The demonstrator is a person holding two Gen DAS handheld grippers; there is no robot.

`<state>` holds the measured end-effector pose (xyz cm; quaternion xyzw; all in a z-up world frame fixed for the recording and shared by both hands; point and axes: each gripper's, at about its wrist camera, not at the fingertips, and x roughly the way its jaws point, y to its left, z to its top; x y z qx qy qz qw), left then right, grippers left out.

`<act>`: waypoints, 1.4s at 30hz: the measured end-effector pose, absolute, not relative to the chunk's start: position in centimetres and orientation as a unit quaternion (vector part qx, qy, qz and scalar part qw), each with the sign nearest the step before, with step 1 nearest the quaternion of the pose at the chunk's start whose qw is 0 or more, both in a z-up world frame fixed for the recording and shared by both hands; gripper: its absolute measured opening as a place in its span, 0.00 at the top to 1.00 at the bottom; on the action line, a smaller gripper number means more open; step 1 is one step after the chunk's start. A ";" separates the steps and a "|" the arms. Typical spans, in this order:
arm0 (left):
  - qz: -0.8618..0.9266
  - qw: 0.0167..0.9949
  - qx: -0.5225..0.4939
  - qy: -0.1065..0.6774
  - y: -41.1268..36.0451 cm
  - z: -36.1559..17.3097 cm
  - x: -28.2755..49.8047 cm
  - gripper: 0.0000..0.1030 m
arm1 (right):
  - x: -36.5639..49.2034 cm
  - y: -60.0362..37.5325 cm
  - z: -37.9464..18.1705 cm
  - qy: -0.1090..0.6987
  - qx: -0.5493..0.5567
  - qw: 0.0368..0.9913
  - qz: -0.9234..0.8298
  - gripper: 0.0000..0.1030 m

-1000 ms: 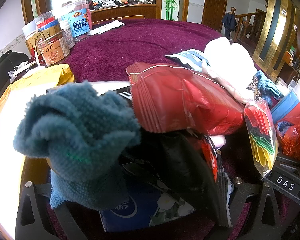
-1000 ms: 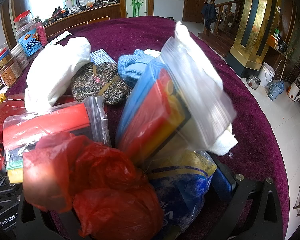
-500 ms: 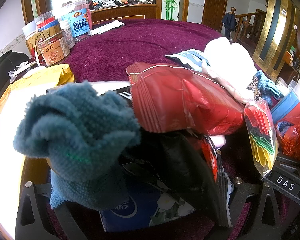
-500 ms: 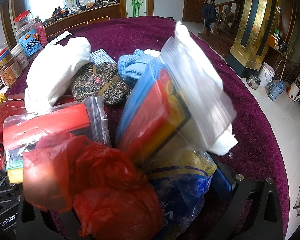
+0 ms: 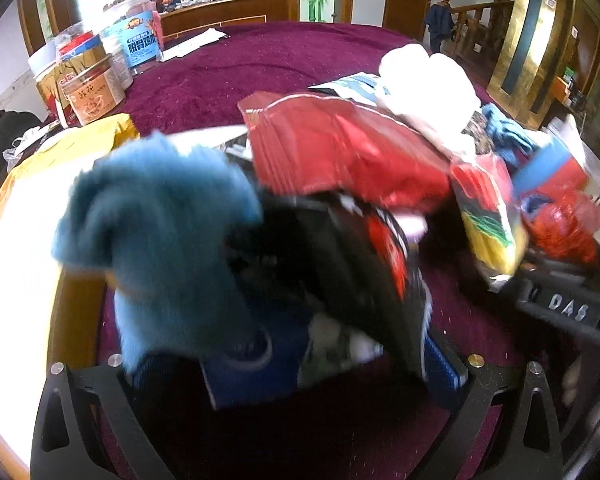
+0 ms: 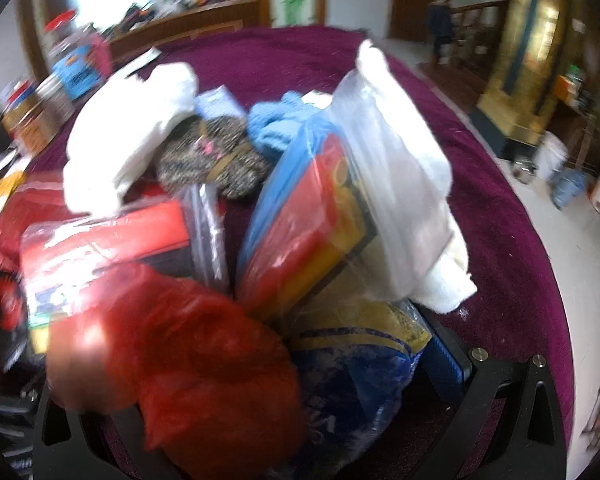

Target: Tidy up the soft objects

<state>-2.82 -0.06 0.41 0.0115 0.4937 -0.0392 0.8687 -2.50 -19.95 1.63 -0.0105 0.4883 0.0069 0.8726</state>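
The left gripper (image 5: 296, 364) is sitting low over a blue tissue pack (image 5: 260, 364), with a teal towel (image 5: 160, 232) and a black-and-red packet (image 5: 364, 264) piled across it; jaw spread cannot be told; the plate lettered "DAS" (image 5: 568, 312) is lying to its right; a jar (image 5: 96, 98) with orange labelling is standing far left on the purple tablecloth (image 5: 260, 64). The right gripper (image 6: 260, 420) is lying beneath a red plastic bag (image 6: 188, 368) and a blue printed bag (image 6: 356, 376); its jaw state cannot be told; a white towel (image 6: 128, 132) is resting beyond.
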 end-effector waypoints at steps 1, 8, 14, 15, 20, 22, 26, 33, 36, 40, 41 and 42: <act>-0.040 0.869 0.012 0.492 0.0 0.4 -3.2 0.00 | -2.5 -20.2 1.5 0.493 -0.003 0.870 0.011 0.00; -0.042 0.869 0.023 0.493 -0.1 0.4 -3.3 0.03 | -2.9 -20.1 1.7 0.513 -0.019 0.858 0.002 0.00; -0.072 0.887 -0.021 0.456 2.4 3.2 -6.9 0.03 | -8.4 -21.0 5.6 0.447 -0.010 0.894 -0.008 0.02; -0.078 0.894 -0.024 0.440 2.8 4.0 -7.7 0.03 | -10.1 -21.2 7.1 0.404 -0.006 0.915 -0.009 0.02; -0.100 0.929 -0.033 0.356 5.6 7.2 -11.2 0.02 | -13.3 -22.5 10.2 0.275 0.014 0.961 0.002 0.00; -0.106 0.932 -0.035 0.344 6.1 7.4 -11.6 0.02 | -11.2 -23.4 9.8 0.306 0.035 0.951 0.010 0.00; -0.106 0.927 -0.037 0.359 6.5 6.7 -11.9 0.02 | -9.0 -25.4 7.6 0.320 0.083 0.944 -0.002 0.00; -0.118 0.925 -0.039 0.360 5.7 8.1 -12.0 0.02 | -8.8 -27.8 5.3 0.318 0.159 0.935 0.000 0.00; -0.148 0.919 -0.045 0.363 4.1 8.8 -11.6 0.02 | -8.5 -28.1 4.8 0.329 0.172 0.928 0.008 0.00; -0.208 0.906 0.005 0.367 -0.9 8.5 -11.8 0.15 | -8.5 -28.7 4.8 0.329 0.192 0.925 0.017 0.00; -0.223 0.900 0.026 0.374 -2.7 8.0 -11.7 0.15 | -8.6 -28.8 4.8 0.328 0.196 0.924 0.018 0.00; -0.237 0.893 0.038 0.381 -4.0 7.5 -11.5 0.15 | -8.7 -29.1 4.8 0.325 0.204 0.923 0.019 0.00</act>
